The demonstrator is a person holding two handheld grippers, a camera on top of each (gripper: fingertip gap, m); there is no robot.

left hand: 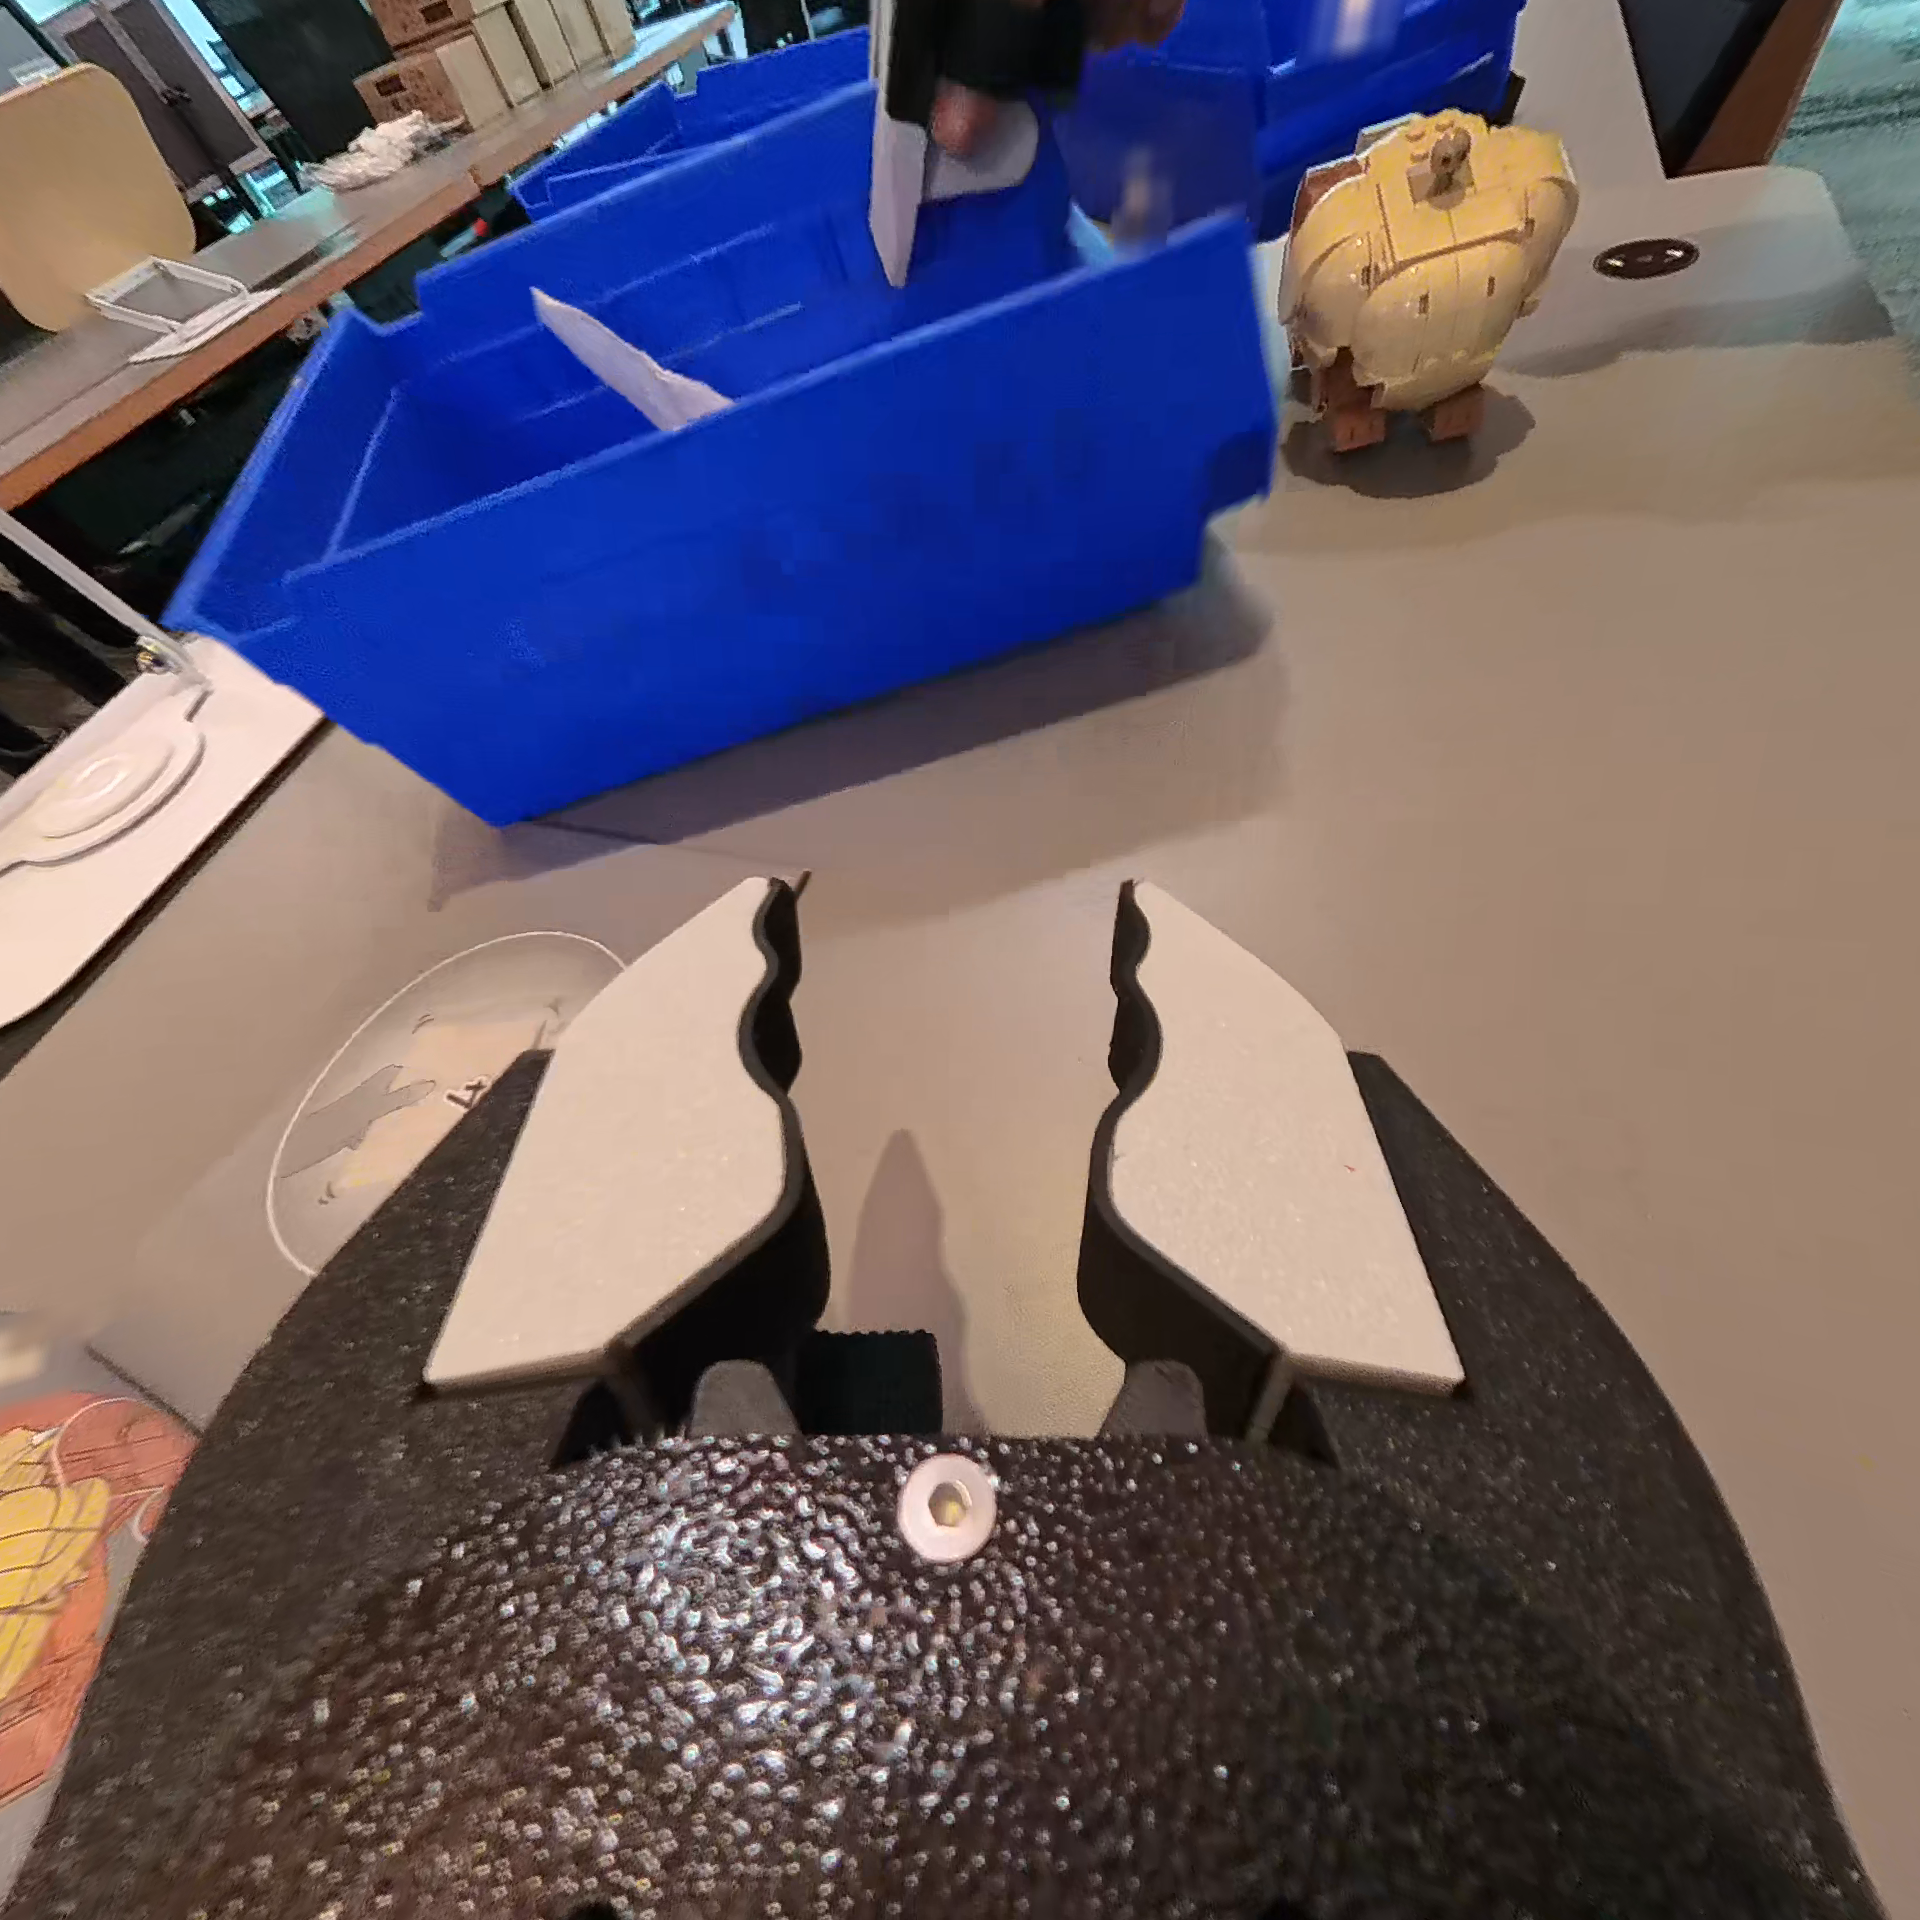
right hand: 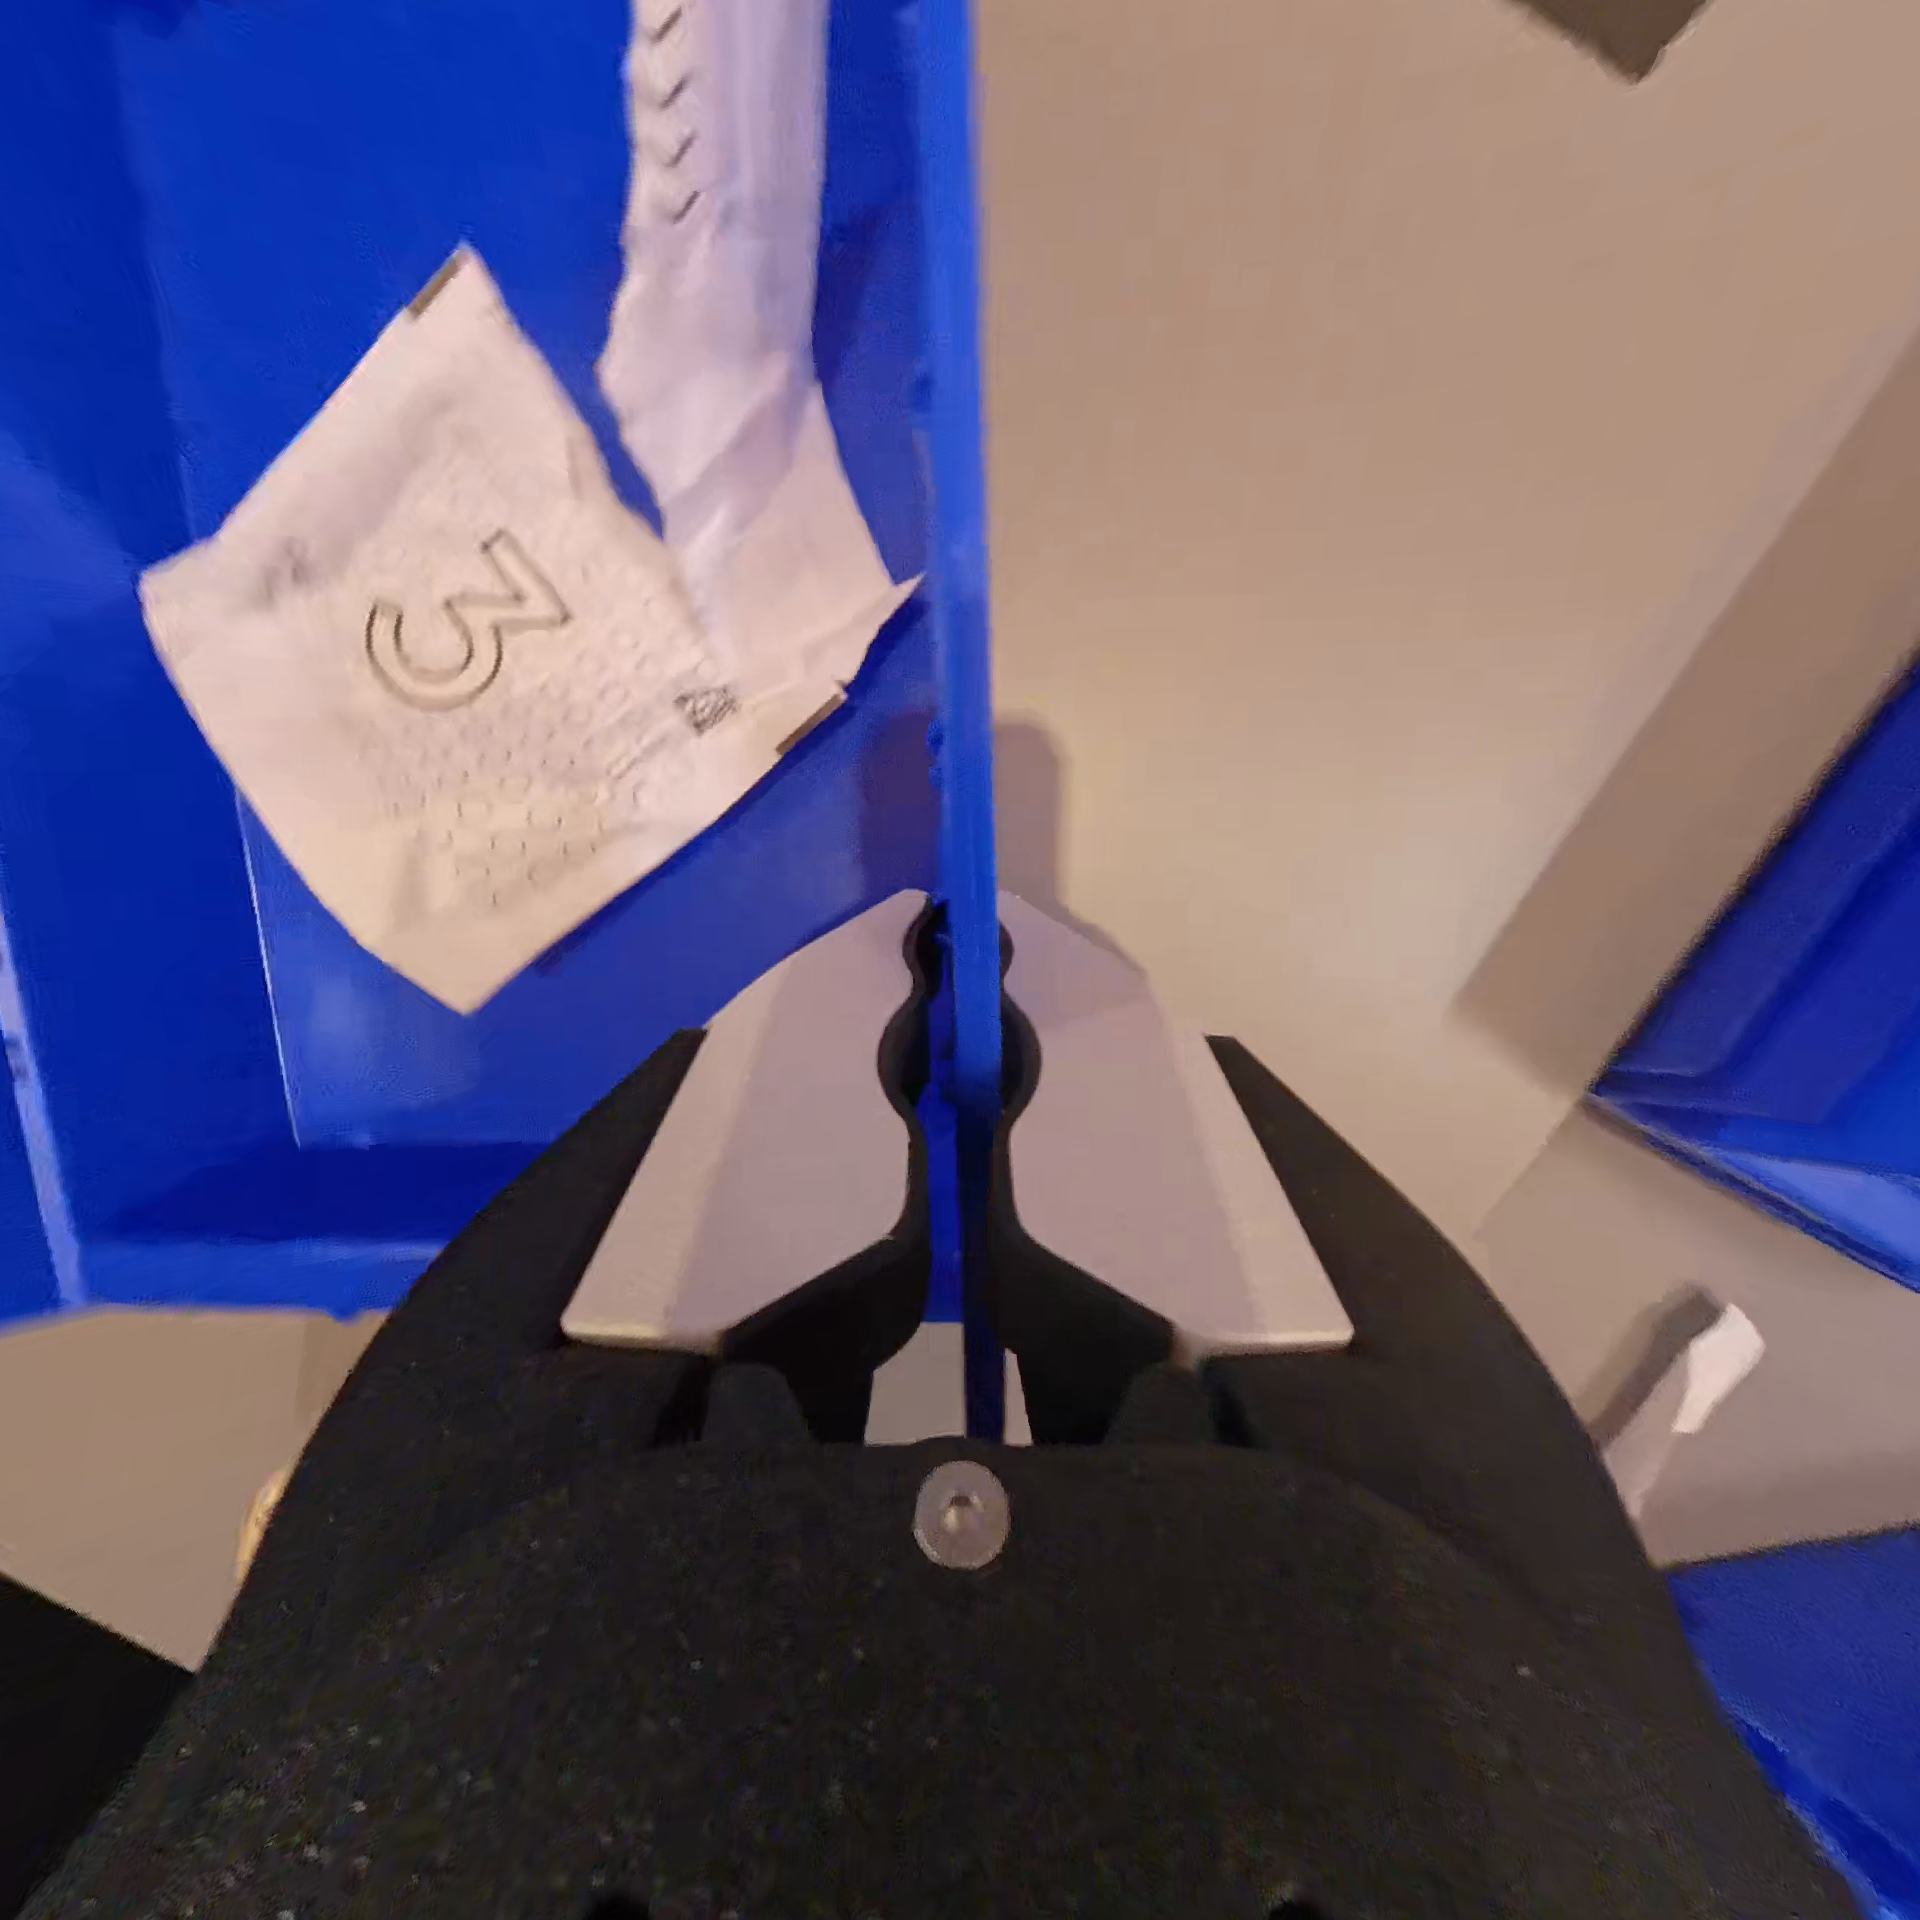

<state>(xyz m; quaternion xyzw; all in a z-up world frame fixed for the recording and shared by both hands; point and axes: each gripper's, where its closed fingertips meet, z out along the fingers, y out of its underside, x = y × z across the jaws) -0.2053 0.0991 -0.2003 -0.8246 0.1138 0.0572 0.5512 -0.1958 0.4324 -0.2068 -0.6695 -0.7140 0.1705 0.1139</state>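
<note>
I see my right gripper (right hand: 961,935) clamped on the thin side wall of a blue bin (right hand: 416,1195), one pad on each face. The bin sits on the grey table (right hand: 1351,520) and holds two white paper packets (right hand: 457,665), one flat, one leaning on the wall. My left gripper (left hand: 961,894) hangs open over bare table, near the bin (left hand: 727,582).
</note>
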